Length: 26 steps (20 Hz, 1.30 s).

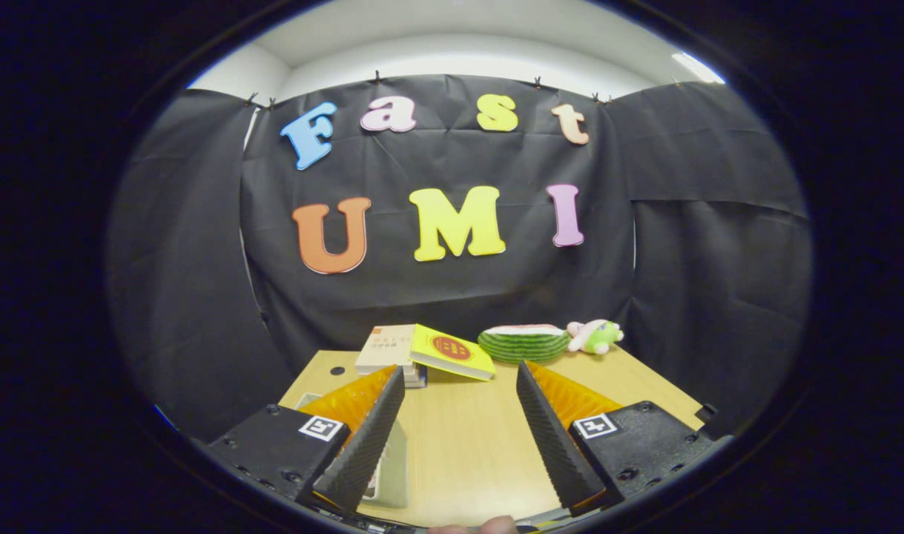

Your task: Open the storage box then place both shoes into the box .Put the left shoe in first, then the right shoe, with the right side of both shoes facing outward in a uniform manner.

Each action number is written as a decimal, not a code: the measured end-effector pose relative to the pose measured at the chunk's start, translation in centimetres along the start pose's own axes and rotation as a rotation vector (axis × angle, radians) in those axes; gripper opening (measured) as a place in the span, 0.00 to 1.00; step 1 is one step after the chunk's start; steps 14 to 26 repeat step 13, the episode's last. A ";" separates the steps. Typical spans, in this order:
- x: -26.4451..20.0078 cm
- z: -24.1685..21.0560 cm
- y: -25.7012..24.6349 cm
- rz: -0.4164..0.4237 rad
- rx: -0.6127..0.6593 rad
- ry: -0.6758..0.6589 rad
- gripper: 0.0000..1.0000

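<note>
We saw the tool (459,386) held above a light wooden desk (466,445), its two fingers spread wide apart with nothing between them but bare desk surface.

Under the left finger (370,434) lay a pale, translucent thing (394,475) with a flat panel and a greyish edge; it may have been part of the storage box, but the finger covered most of it and we could not tell for sure. It sat low, just beside and beneath that finger, touching the desk. We could not make out any shoes from this angle.

Beyond the fingertips, near the far edge of the desk, a small stack of books (387,348) stood with a yellow book (452,351) leaning tilted against it. To the right of those lay a watermelon-slice toy (524,343), and just beside it a small pink and green plush toy (594,336). All four were well apart from the tool. A small dark hole (337,370) showed in the desk ahead of the left finger.
</note>
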<state>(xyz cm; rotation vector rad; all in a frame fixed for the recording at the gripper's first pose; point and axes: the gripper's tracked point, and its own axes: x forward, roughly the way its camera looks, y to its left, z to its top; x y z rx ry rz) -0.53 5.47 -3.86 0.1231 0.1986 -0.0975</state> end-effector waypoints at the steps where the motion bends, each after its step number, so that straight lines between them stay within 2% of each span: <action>1: 0.1 -0.1 0.0 0.001 0.006 0.006 0.98; 26: -0.1 -0.1 0.4 0.008 -0.010 -0.009 0.98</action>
